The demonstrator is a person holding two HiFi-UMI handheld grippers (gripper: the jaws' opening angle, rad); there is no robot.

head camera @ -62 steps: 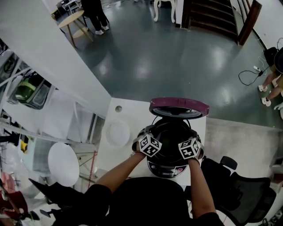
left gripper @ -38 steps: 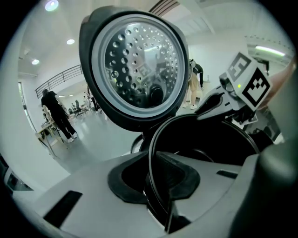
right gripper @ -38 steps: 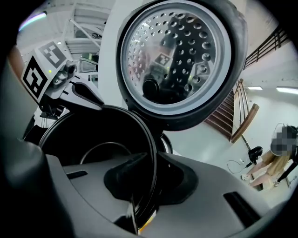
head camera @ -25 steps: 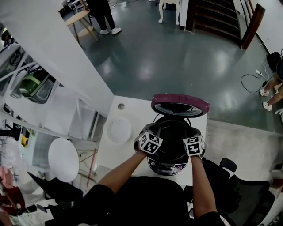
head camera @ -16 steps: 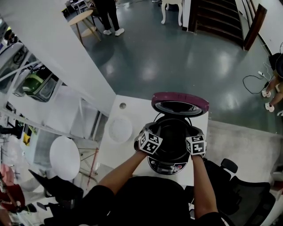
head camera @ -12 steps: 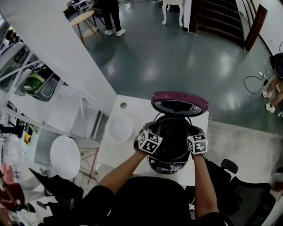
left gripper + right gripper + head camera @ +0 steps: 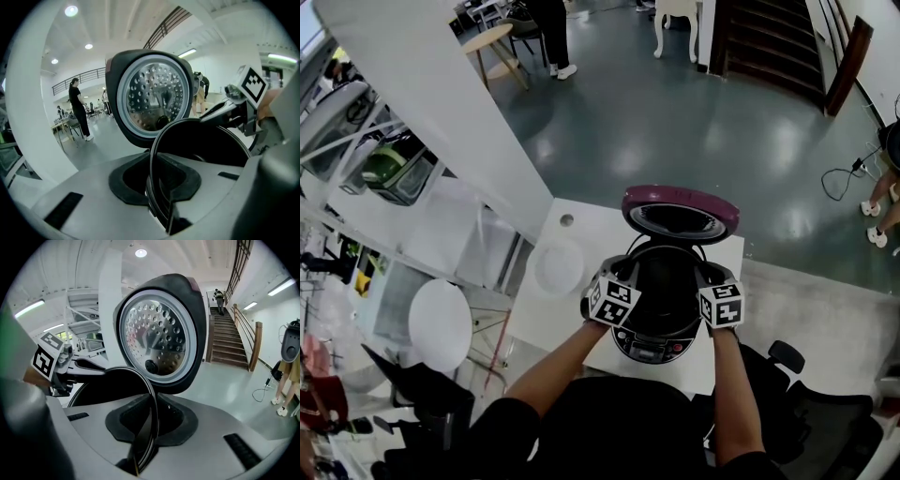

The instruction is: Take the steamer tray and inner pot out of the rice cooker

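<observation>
Open lid (image 7: 680,208) stands upright behind cooker (image 7: 649,345) on tabletop (image 7: 546,323); white dish (image 7: 558,267) lies to its left. L tongs (image 7: 161,211) & R tongs (image 7: 140,451) each clamp black pot (image 7: 201,145) by rim, opp. sides.

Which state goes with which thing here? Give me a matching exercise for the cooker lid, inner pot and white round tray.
Things: 1 cooker lid; 2 inner pot; 3 white round tray.
States: a lying on the table beside the rice cooker; b standing open; c rim clamped by left gripper and right gripper.
Pairs: 1-b, 2-c, 3-a.
</observation>
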